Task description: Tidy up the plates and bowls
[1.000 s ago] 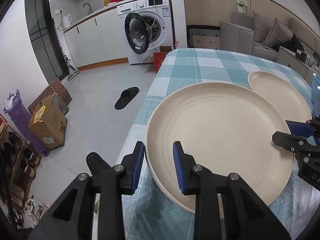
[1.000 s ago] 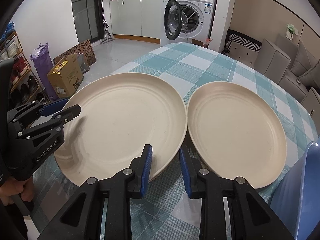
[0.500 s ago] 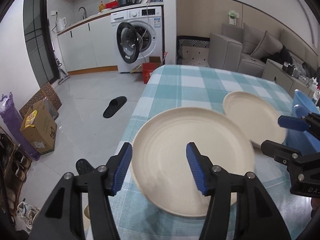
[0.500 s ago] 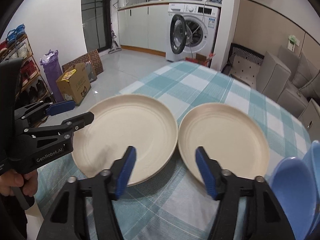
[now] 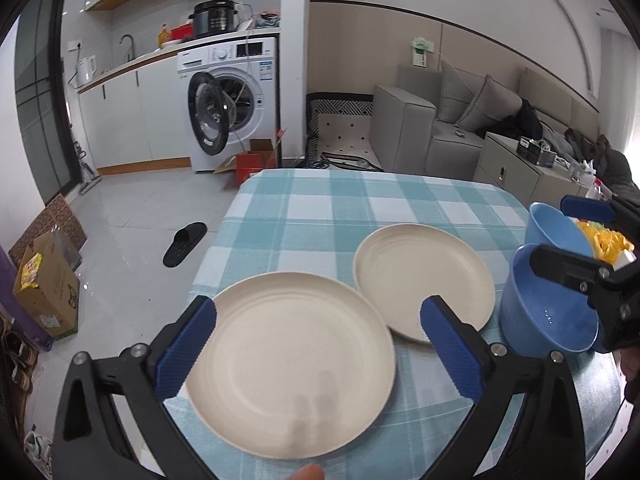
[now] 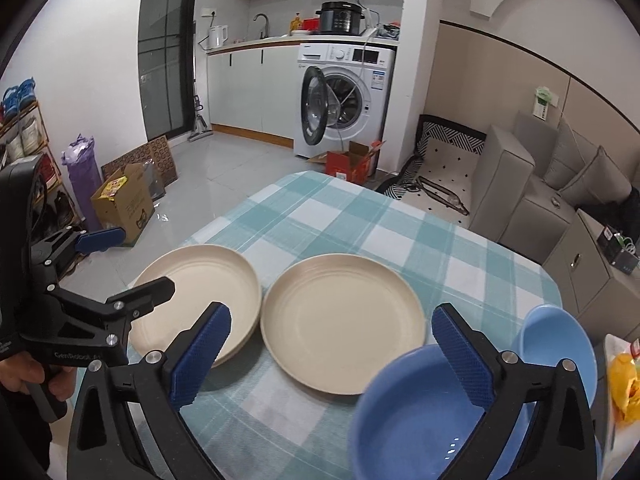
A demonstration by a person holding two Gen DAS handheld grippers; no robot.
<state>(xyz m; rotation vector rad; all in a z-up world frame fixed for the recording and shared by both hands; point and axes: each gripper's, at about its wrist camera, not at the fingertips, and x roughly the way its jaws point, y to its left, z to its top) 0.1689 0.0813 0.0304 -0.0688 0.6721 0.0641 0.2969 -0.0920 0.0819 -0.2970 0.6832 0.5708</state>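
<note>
Two cream plates lie side by side on the checked table (image 5: 360, 200): the left plate (image 5: 292, 364) (image 6: 196, 292) and the right plate (image 5: 424, 280) (image 6: 340, 320). Two blue bowls stand to their right, a near bowl (image 5: 548, 312) (image 6: 420, 412) and a far bowl (image 5: 556, 232) (image 6: 556, 340). My left gripper (image 5: 316, 312) (image 6: 140, 260) hovers above the left plate, jaws opening wide, pads touching nothing. My right gripper (image 6: 330, 314) (image 5: 554, 228) hangs above the right plate and the near bowl, jaws also opening, with nothing gripped.
A yellow packet (image 6: 628, 384) lies at the table's right edge. On the floor to the left are a cardboard box (image 5: 44, 280) and a black slipper (image 5: 184, 238). A washing machine (image 5: 232, 104) with its door open stands behind, a grey sofa (image 5: 440, 132) at the right.
Both grippers went from nearly shut at the rim of the left plate to wide open. Both rose and drew back from the plates. The blue bowls came into view.
</note>
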